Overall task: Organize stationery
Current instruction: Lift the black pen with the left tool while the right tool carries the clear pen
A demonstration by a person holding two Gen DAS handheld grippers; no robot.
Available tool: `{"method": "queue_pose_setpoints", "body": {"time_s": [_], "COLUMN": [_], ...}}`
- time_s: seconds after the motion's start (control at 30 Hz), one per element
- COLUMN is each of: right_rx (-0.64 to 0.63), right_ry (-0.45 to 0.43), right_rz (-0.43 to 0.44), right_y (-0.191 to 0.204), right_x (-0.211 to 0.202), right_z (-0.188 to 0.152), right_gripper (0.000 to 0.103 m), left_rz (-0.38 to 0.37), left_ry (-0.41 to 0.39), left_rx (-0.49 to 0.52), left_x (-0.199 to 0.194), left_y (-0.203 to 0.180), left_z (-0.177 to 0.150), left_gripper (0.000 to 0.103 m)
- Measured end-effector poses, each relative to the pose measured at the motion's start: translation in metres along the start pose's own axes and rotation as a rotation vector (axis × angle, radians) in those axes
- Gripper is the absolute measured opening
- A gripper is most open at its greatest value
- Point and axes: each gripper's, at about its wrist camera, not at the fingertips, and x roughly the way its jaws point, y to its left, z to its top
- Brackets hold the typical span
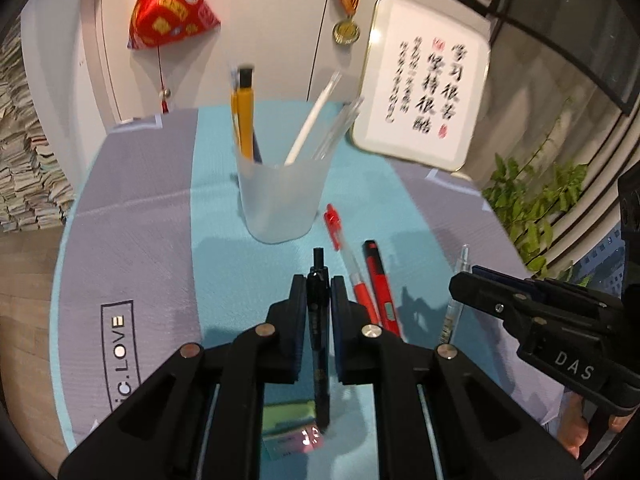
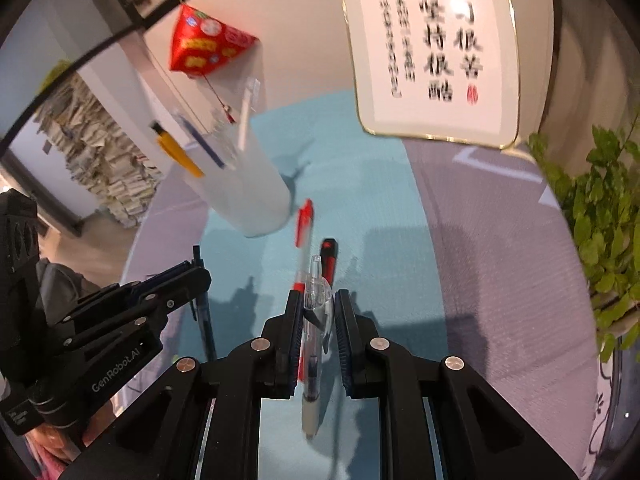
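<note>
On a round table covered by a ribbed mat (image 1: 132,216) of grey with a wide turquoise band down its middle, a frosted, translucent plastic pen cup (image 1: 282,196) stands upright near the far edge, its wall smooth and slightly tapered. From left to right it holds a yellow pen with a black cap (image 1: 244,112), leaning left, then a white pen (image 1: 312,122) and some clear ones leaning right. Nearer than the cup, the left gripper (image 1: 318,292) is clenched on a slim black pen (image 1: 319,320), whose glossy barrel runs straight along the matte black fingers with its clicker end pointing toward the cup. Just right of it, two pens lie flat on the turquoise band, side by side and nearly parallel: a clear-barrelled pen with a red cap (image 1: 348,258) and a red grip, its cap close to the cup's base, and a thicker red and black pen (image 1: 380,284). Farther right, the right gripper (image 2: 318,312) is closed on a transparent pen (image 2: 316,320) with a clear clip and a pale rubbery grip, lying lengthwise between the ridged blue pads (image 2: 298,328). Behind, a gold-rimmed white plaque with black calligraphy (image 1: 424,84) leans against the wall, and a leafy green plant (image 1: 532,204) sits at the right edge.
</note>
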Motion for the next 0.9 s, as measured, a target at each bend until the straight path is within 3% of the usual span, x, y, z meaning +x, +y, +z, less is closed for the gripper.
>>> {"method": "queue_pose_setpoints", "body": {"time_s": [0.37,0.9], "right_rx": [-0.076,-0.123], "right_ry": [-0.128,-0.192], "right_rz": [0.0,0.013], "right_y": [0.028,0.046], "right_x": [-0.048,-0.076], "right_z": [0.002,0.01], "right_gripper": [0.017,0.017], "left_rz": [0.013,0.034], "left_ry": [-0.112,-0.188], "left_rx": [0.026,0.03], "left_x": [-0.035,-0.067], "left_y": [-0.013,-0.008], "left_z": [0.005,0.021], "left_gripper": [0.009,0.009]}}
